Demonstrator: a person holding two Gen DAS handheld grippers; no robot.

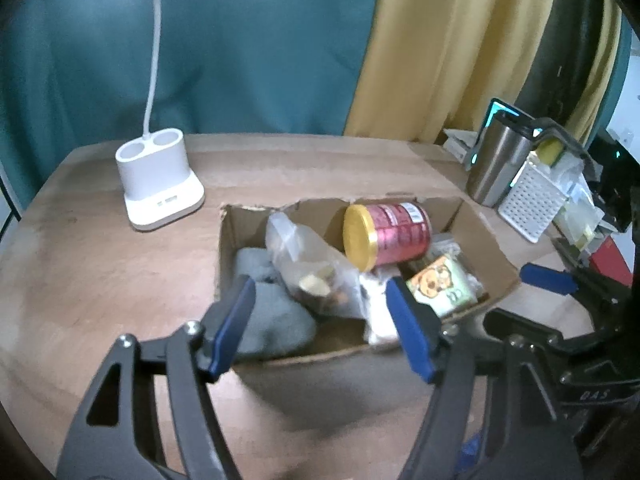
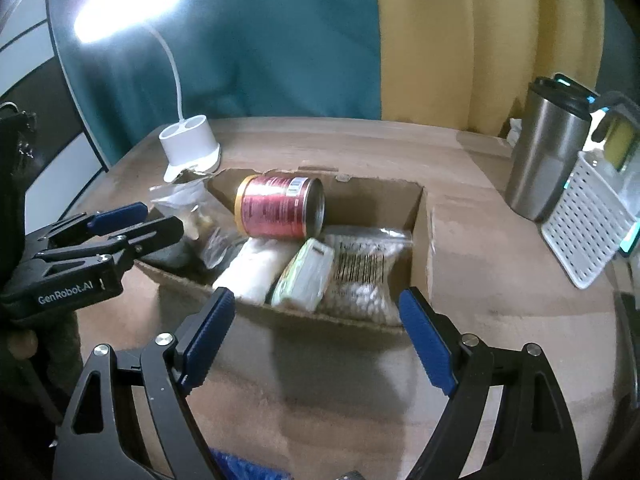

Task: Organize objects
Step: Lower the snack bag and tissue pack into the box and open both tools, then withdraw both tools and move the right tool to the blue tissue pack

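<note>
An open cardboard box point(image 1: 484, 248) point(image 2: 420, 240) sits on the wooden table. In it lie a red can with a yellow lid point(image 1: 386, 236) point(image 2: 280, 210), a clear bag of snacks point(image 1: 312, 268), a grey cloth point(image 1: 276, 312), a green printed packet point(image 1: 444, 284) point(image 2: 304, 276), a white bag point(image 2: 252, 264) and a barcoded bag of beans point(image 2: 364, 276). My left gripper point(image 1: 322, 320) is open and empty above the box's near left side. My right gripper point(image 2: 316, 338) is open and empty in front of the box's near wall.
A white desk lamp base point(image 1: 160, 186) point(image 2: 192, 148) stands at the back left. A steel tumbler point(image 1: 498, 164) point(image 2: 546, 156) and a white perforated grater point(image 1: 532, 204) point(image 2: 588, 224) stand at the right. Teal and yellow curtains hang behind the table.
</note>
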